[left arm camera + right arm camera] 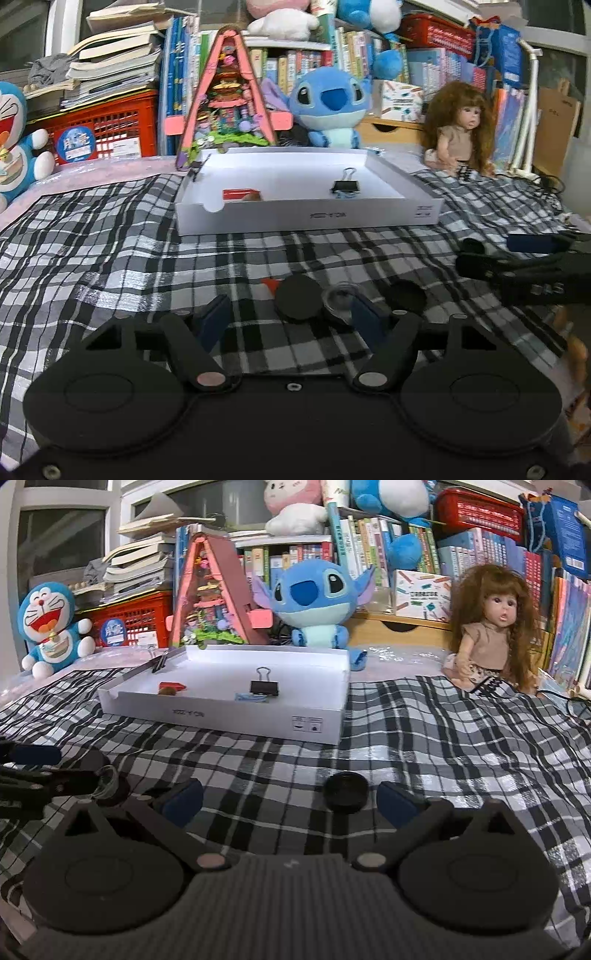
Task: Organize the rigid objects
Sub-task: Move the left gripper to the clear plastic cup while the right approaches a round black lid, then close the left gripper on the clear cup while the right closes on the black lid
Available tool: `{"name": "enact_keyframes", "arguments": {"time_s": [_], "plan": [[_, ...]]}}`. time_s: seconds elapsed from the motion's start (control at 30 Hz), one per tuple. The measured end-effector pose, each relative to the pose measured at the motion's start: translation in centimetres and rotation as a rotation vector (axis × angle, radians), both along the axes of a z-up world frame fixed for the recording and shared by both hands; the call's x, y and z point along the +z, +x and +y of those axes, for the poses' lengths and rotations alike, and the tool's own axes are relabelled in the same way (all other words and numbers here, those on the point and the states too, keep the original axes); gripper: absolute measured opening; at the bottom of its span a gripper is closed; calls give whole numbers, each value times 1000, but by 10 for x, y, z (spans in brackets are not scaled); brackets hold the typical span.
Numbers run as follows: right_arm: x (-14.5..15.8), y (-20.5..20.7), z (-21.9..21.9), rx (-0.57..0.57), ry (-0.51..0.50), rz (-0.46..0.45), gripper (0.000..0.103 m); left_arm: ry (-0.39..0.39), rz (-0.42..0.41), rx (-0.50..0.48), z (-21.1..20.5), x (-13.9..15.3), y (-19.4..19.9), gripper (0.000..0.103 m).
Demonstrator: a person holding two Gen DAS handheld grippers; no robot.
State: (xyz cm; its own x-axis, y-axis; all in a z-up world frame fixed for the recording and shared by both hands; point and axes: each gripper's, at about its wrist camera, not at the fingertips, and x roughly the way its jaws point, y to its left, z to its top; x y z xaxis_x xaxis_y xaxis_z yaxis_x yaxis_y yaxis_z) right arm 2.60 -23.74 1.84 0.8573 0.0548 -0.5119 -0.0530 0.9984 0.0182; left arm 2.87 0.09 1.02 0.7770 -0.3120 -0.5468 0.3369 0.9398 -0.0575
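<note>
A shallow white box [306, 218] [221, 720] stands on the plaid cloth and holds a black binder clip [345, 185] [263, 687], a red piece [240, 194] [171, 686] and a clip on its left wall [195, 170]. My left gripper [291, 321] is open; a black round cap [298, 301] and a clear lens-like disc [341, 299] lie between its blue fingers [216, 321]. Another black cap [406, 295] lies right of them. My right gripper [291, 801] is open around a black round cap [346, 792]. It also shows in the left wrist view [517, 258].
Plush toys [314, 598] [51, 627], a pink toy house [229, 99], a doll [487, 627], a red crate [107, 133] and shelves of books [369, 51] line the back. A small red triangle piece [271, 284] lies beside the cap. Cables [546, 184] lie at the right.
</note>
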Motion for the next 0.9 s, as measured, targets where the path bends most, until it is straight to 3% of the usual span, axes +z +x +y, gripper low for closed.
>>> {"name": "enact_keyframes", "arguments": {"time_s": [0.23,0.57,0.63,0.7,0.9], "plan": [[-2,6,-7,-45,-15,3,103,-5,8,-77,-16,0,-9,54],[-10,17,-13,-104,-17,38,102,-33,19,-53,-29,-4,4,44],[-11,18,-13,-105,-16,42,101,-36,20,-46,-29,-4,6,36],[-11,19,-14,-106,-15,43,99,-34,24,-45,-30,-4,8,26],[-11,21,-12,-92,-25,55,83,-36,25,-42,-31,-3,9,26]]}}
